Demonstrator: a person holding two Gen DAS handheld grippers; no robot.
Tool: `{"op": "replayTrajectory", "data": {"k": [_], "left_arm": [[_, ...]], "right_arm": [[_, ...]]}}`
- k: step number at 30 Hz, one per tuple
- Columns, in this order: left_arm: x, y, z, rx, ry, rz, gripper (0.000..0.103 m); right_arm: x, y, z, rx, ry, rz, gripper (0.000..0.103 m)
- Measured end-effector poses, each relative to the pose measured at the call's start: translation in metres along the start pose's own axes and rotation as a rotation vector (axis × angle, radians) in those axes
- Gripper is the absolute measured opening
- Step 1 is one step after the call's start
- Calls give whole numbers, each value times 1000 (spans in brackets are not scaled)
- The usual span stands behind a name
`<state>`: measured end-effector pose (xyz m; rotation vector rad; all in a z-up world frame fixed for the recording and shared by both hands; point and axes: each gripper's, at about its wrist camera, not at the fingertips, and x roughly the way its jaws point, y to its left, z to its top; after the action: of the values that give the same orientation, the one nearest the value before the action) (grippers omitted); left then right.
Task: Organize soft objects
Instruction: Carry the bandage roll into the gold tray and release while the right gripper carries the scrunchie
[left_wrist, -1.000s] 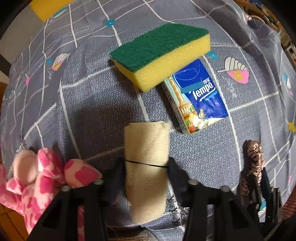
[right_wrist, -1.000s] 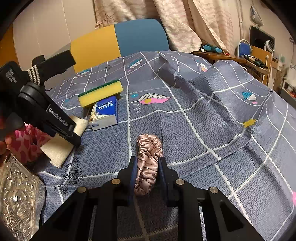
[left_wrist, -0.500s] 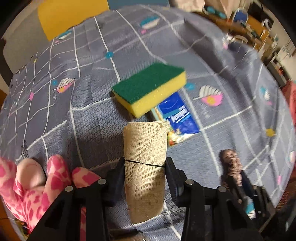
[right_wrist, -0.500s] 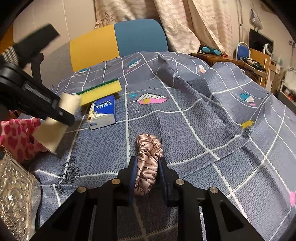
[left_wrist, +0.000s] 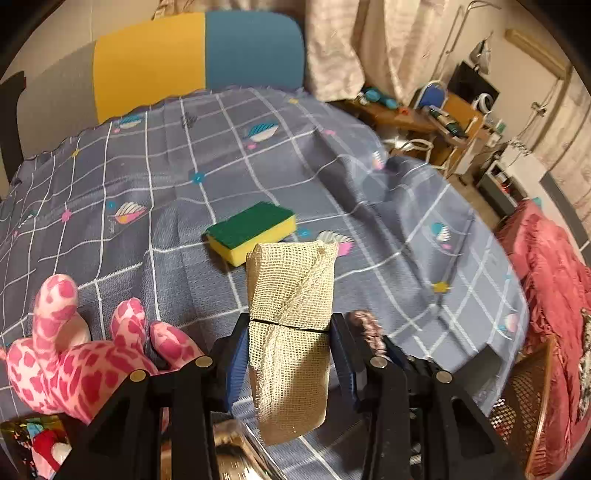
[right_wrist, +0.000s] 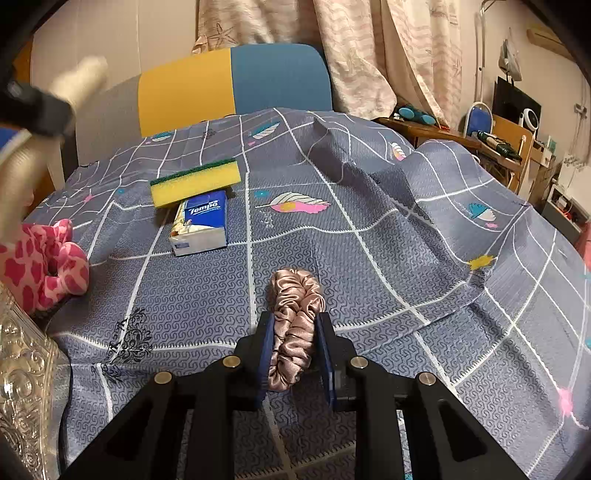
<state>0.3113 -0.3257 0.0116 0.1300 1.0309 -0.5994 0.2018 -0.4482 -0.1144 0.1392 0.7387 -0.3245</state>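
Mid-task: left tongs (left_wrist: 290, 354) clamped on rolled beige cloth (left_wrist: 291, 295) held above the surface, right tongs (right_wrist: 294, 349) clamped on satin scrunchie (right_wrist: 295, 314), with sponge (right_wrist: 195, 181), tissue pack (right_wrist: 201, 221), pink plush (right_wrist: 44, 266) unsorted on the bedsheet (right_wrist: 369, 240).

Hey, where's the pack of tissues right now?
In the right wrist view, the tissue pack lies on the grey bedspread, left of centre, its far end touching the yellow-and-green sponge, with the pink plush toy further left.
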Motion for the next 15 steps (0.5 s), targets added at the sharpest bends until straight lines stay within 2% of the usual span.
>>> {"op": "replayTrajectory", "data": {"k": [7,15], "left_arm": [[-45,-3,-16,-3,-63,-60,42],[-92,6,-50,-22,-129,-90,42]], "right_arm": [[-4,5,-1,-21,-17,-26,23],[-7,8,0,-39,-30,-43,23]]}}
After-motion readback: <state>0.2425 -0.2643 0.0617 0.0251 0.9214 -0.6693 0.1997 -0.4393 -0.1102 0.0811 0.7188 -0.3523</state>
